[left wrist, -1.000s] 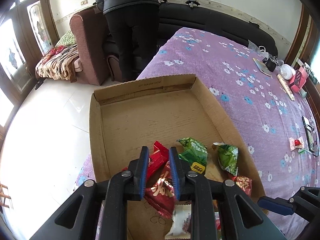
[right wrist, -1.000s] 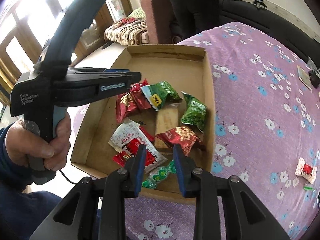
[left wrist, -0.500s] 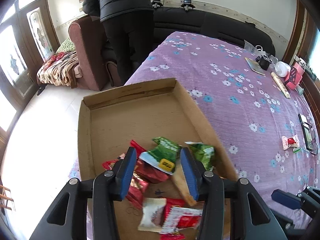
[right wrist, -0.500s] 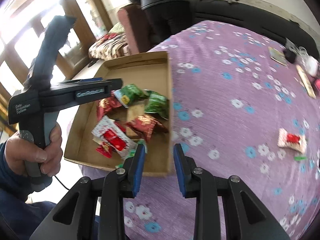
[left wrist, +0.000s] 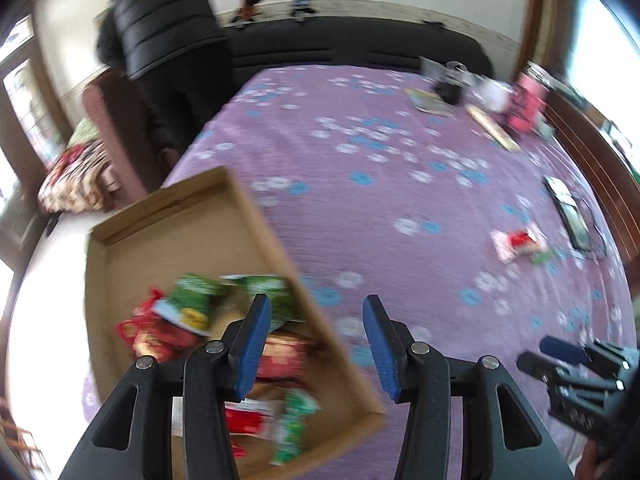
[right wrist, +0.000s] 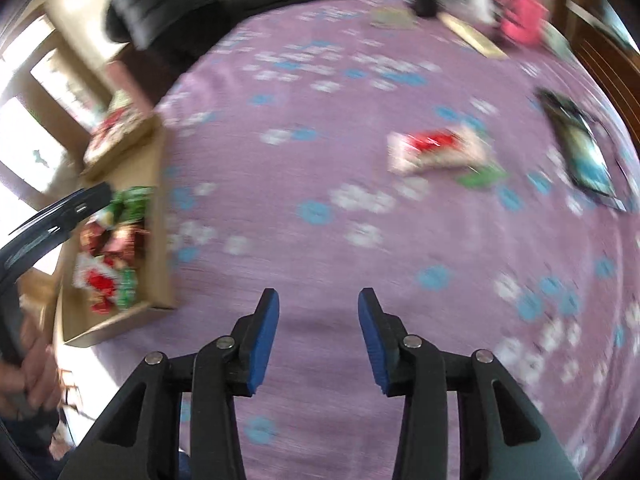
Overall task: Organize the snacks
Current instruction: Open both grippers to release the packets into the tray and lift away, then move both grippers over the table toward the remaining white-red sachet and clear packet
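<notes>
We hold two grippers. Left gripper: jaws just opened, spread, nothing between; below it, near corner of cardboard tray. Right gripper: jaws just opened, spread, empty, above purple floral cloth. One tray; blurred pile of red and green snack packets inside, count unclear. One loose red-white packet well apart on cloth. Only left view shows standing person clearly; phone near loose packet.
</notes>
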Action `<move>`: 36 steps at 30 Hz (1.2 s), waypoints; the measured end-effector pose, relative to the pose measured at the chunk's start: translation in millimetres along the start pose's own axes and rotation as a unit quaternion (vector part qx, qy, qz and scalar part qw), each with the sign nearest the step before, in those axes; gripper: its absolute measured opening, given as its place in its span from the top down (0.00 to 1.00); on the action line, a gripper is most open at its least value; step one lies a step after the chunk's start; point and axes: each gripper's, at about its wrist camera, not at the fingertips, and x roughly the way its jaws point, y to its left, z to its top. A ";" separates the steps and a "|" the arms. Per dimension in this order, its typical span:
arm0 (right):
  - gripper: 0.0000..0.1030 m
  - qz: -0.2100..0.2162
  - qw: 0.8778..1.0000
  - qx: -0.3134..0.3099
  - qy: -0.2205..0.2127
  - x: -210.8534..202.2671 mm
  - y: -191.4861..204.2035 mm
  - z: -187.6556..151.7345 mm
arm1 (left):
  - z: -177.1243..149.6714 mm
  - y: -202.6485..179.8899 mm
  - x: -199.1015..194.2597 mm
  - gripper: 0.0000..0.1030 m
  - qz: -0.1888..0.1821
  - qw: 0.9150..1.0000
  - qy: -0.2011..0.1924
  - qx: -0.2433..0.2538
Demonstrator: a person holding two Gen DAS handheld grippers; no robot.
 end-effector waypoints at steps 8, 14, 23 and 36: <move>0.60 -0.027 0.998 0.053 0.015 -3.0 -52.8 -15.3 | -14.5 -72.7 18.4 0.48 -0.052 0.994 0.048 0.080; 0.60 -0.028 0.997 0.069 0.003 -13.7 -72.2 -14.8 | -34.8 -104.3 44.4 0.47 -0.088 0.983 0.117 0.110; 0.60 -0.013 0.999 0.040 -0.025 -26.4 -73.8 21.5 | -49.0 -105.7 54.9 0.44 -0.085 0.981 0.140 0.102; 0.64 -0.011 0.999 0.039 -0.033 25.7 -86.7 132.9 | -66.6 -100.6 47.8 0.25 -0.070 0.982 0.120 0.124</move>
